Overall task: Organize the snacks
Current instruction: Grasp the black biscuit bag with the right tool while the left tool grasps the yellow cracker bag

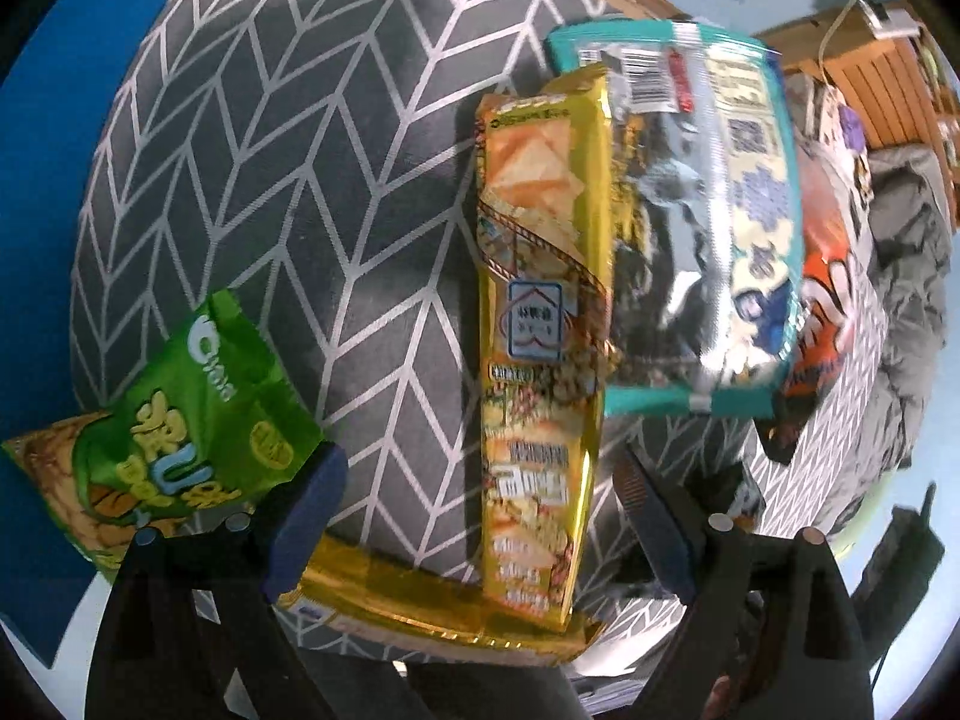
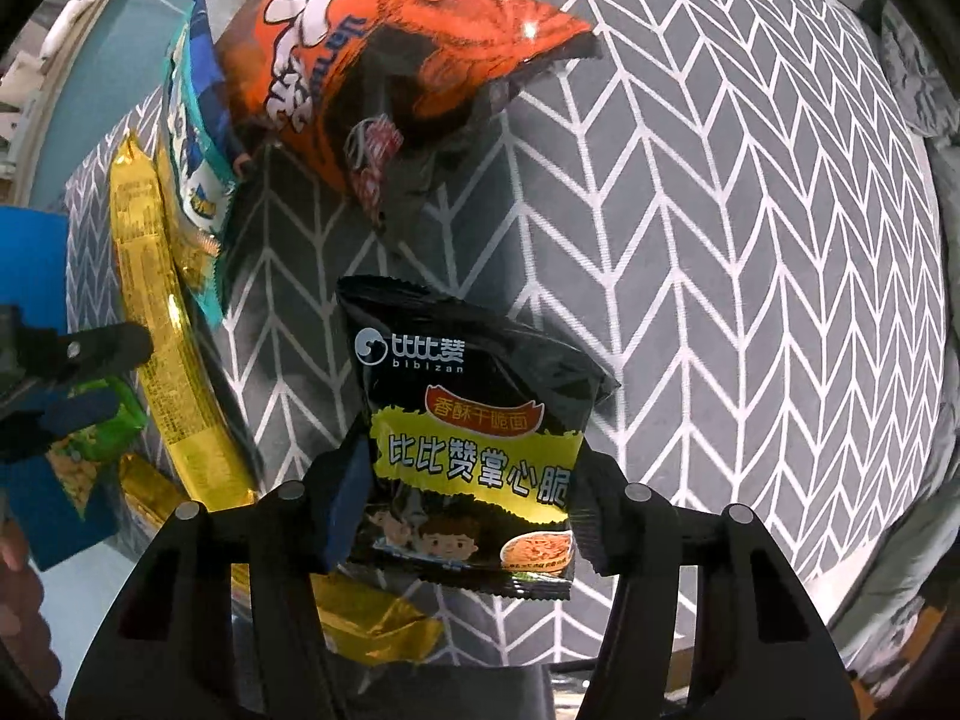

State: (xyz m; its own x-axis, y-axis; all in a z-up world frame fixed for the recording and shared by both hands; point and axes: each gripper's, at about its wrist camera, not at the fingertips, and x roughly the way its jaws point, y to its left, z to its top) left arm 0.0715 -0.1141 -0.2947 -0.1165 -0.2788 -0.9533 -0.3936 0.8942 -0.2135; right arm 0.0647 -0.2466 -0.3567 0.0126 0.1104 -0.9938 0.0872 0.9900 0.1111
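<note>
Right tongs (image 2: 465, 516) pinch the black noodle packet (image 2: 474, 438) upright for placement beside the orange bag (image 2: 384, 78). Left tongs (image 1: 480, 516) spread, apparently empty, over the gold packet (image 1: 540, 324).

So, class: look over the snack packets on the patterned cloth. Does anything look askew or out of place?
Yes. The orange packet leans tilted on the teal packet rather than lying flat. The green packet overhangs the cloth's edge. The right hand-held gripper holds a black packet.
</note>
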